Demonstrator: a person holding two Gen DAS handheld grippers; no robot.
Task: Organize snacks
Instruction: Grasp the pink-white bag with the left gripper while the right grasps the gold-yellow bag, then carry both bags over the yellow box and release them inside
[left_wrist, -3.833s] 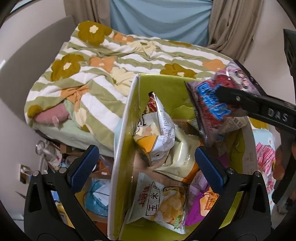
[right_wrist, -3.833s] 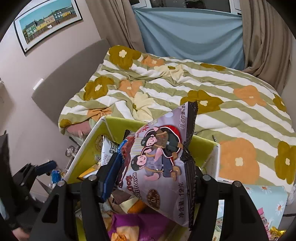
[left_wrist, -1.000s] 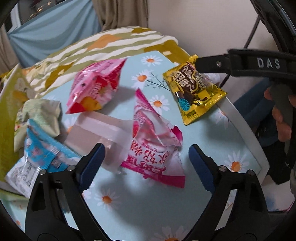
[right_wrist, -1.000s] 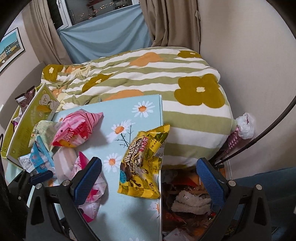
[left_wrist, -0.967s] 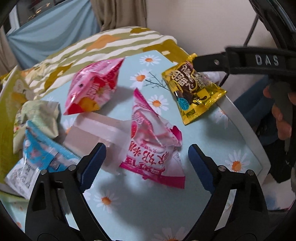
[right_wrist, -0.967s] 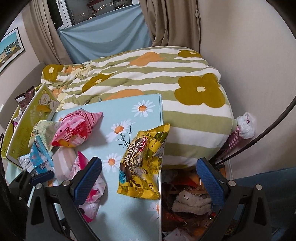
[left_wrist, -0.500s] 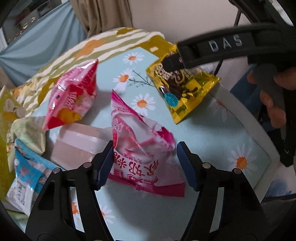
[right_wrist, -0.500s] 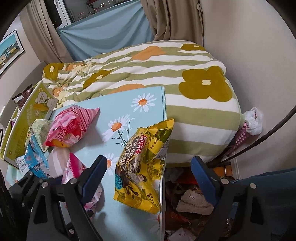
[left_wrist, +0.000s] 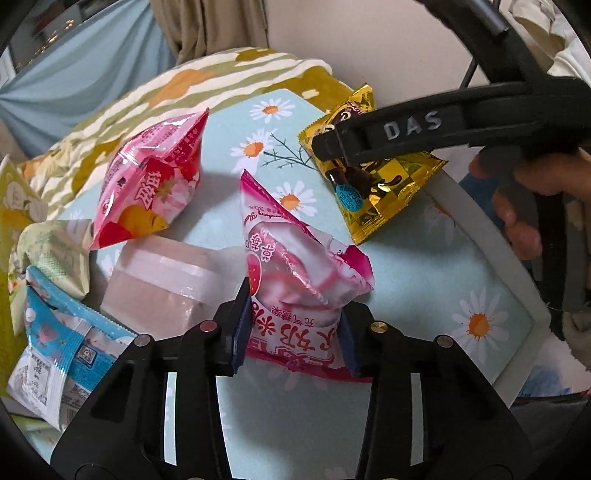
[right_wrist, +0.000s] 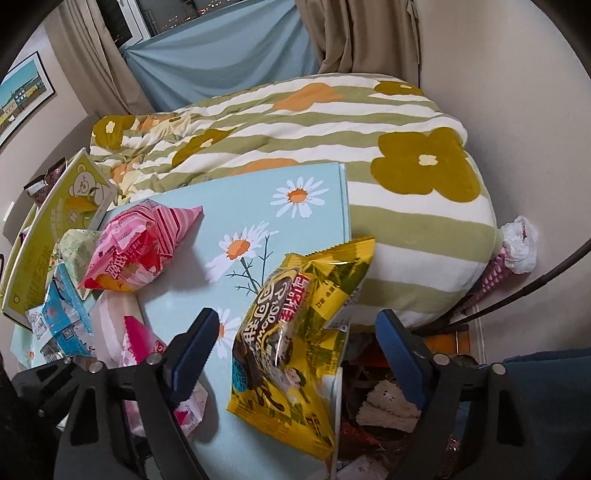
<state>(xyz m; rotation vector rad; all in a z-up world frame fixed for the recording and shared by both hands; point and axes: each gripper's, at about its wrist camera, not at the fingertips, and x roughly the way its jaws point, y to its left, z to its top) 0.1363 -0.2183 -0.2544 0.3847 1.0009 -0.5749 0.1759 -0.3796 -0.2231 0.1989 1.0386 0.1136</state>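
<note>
Left gripper (left_wrist: 293, 332): sitting at the bottom centre of the left wrist view, pointing steeply down at the table (left_wrist: 295, 417); its jaws are closing, and both blue pads are pressing the lower sides of the pink bag (left_wrist: 295, 273).
Pink bag: lying near the middle of the table in the left view, its pointed top rising toward the frame's centre; in the right wrist view it is showing at lower left (right_wrist: 142, 345), behind the right gripper's left finger.
Right gripper (right_wrist: 295, 354): angling down from the bottom of the right view, jaws closing, with the yellow bag (right_wrist: 295, 332) between them; neither pad is touching it, a gap showing on each side.
Right gripper seen from the left view: one black finger (left_wrist: 424, 125) is reaching in from the upper right, lying across the yellow bag (left_wrist: 376, 192).
Hand (left_wrist: 524, 206): wrapping the right gripper's handle at the right edge of the left view.
Yellow bag: lying at the table's right edge in both views, partly overhanging it in the right view.
Red-pink bag (left_wrist: 151, 184): resting at upper left of the table.
Blue bag (left_wrist: 59, 354): lying at lower left.
Table: covered in a light blue daisy print, standing just beside the bed (right_wrist: 388, 155).
</note>
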